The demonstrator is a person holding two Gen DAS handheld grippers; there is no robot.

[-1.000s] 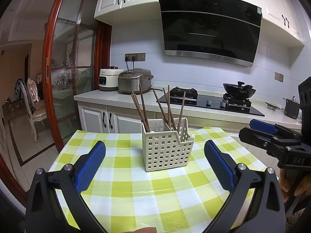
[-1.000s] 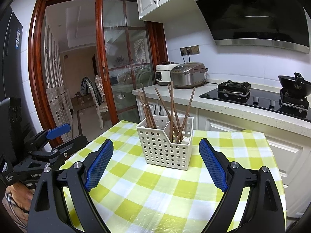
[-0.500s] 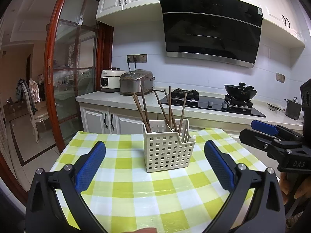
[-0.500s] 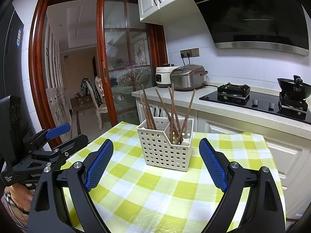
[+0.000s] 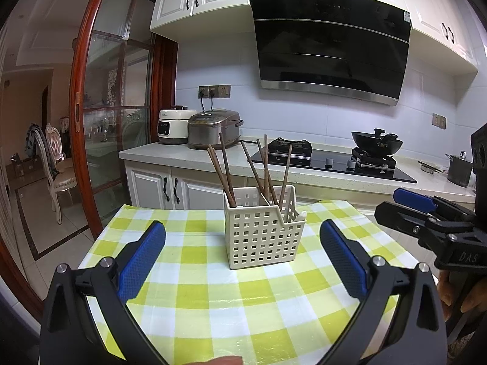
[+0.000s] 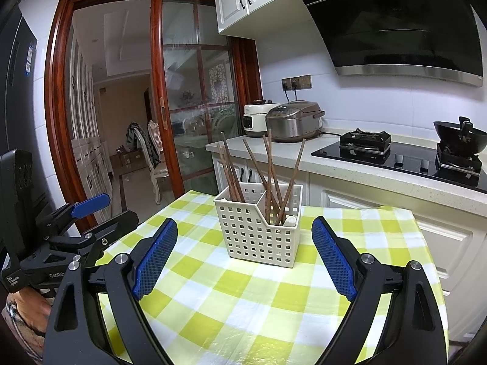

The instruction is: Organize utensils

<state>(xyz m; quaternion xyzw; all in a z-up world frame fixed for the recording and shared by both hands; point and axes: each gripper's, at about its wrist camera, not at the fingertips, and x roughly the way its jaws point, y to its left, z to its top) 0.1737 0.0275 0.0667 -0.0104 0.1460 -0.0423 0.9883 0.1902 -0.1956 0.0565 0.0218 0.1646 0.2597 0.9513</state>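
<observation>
A cream perforated utensil basket point(image 5: 263, 232) point(image 6: 258, 231) stands on the green-and-white checked tablecloth point(image 5: 213, 304) point(image 6: 243, 304). Several brown chopsticks point(image 5: 243, 170) point(image 6: 261, 167) lean upright in its two compartments, and something small and white point(image 6: 289, 220) shows at the right rim. My left gripper point(image 5: 242, 231) is open, held short of the basket, nothing between its blue pads. My right gripper point(image 6: 245, 228) is also open and empty, back from the basket. Each gripper shows at the side of the other view: the right point(image 5: 432, 222), the left point(image 6: 76, 225).
Behind the table runs a kitchen counter point(image 5: 188, 155) with two rice cookers point(image 5: 213, 132), a gas hob point(image 5: 334, 164) and a wok point(image 5: 377, 143). A range hood point(image 5: 331, 48) hangs above. A glass sliding door point(image 6: 188, 106) opens left onto a room with a chair point(image 5: 57, 167).
</observation>
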